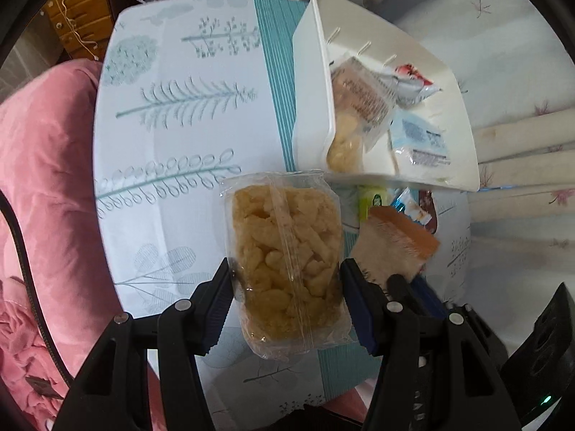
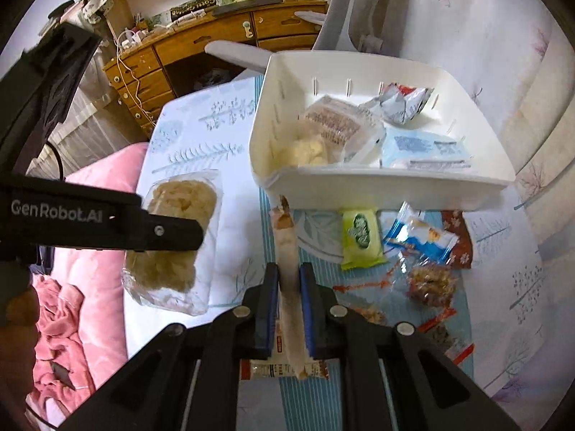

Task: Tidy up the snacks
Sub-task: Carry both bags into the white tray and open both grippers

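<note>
Nearest in the left wrist view, a clear bag of yellow puffed snacks (image 1: pixel 285 269) is pinched by the left tool (image 1: pixel 285 287), pads pressed on both sides of the pack, which is held off the tabletop (image 1: pixel 187 125). In the right wrist view, a thin tan packet (image 2: pixel 288 287) is clamped edge-on by the right tool (image 2: pixel 289 287), jaws nearly pressed together on it; the packet's printed end pokes out near the camera.

Far right on the tabletop, a white bin (image 2: pixel 381 183) is seen w/ several snacks already inside: a clear pack w/ brown print (image 2: pixel 334 125), a pale yellow snack (image 2: pixel 305 151) at its left side, a crumpled silver-red wrapper (image 2: pixel 399 104) at the far wall, and a light blue packet (image 2: pixel 424 149) on the right.

Just near the bin, loose on the tabletop: a green packet (image 2: pixel 361 237), a blue-white packet (image 2: pixel 418 239) right of it, touching a dark brown wrapper (image 2: pixel 458 248), and a clear bag of brown bits (image 2: pixel 429 282) nearer still. More red-printed wrappers lie nearer, details too blurred to tell.

A pink blanket (image 1: pixel 46 179) is seen left of the tabletop; a wooden desk w/ drawers (image 2: pixel 201 46) and a grey chair (image 2: pixel 359 10) are at the far side.
</note>
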`<state>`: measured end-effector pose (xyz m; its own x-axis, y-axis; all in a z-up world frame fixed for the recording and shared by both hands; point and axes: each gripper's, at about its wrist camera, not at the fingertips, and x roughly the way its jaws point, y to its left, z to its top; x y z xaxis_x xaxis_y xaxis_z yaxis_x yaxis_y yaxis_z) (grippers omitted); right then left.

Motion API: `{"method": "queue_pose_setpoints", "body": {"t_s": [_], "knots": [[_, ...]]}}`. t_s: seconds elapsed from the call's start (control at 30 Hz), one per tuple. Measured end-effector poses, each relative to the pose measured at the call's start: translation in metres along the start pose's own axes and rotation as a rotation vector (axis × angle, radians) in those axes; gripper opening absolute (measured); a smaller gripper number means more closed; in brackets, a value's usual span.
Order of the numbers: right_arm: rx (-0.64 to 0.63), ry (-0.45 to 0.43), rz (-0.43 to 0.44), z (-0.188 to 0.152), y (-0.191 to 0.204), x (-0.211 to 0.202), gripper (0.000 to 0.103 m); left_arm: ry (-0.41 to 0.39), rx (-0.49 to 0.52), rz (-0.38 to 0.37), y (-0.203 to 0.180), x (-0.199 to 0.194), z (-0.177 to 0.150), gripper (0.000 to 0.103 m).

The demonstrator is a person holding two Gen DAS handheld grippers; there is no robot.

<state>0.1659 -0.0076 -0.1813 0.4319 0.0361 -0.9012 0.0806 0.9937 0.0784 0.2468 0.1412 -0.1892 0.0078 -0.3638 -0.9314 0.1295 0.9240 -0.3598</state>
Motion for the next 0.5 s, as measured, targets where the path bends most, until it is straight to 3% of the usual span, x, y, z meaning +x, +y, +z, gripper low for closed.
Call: {"method": "queue_pose_setpoints", "body": {"t_s": [0.27,0.5], "knots": [[0.014,-0.041,0.062,0.034,-0.041,-0.029,0.012,-0.051,-0.056,0.05,-0.015,-0.022,0.008,0.057],[-0.027,-0.116,0.104,0.064,-0.086,-0.049,0.012,-0.129,-0.126,0.078,-0.054,-0.039,0.018,0.057]]}}
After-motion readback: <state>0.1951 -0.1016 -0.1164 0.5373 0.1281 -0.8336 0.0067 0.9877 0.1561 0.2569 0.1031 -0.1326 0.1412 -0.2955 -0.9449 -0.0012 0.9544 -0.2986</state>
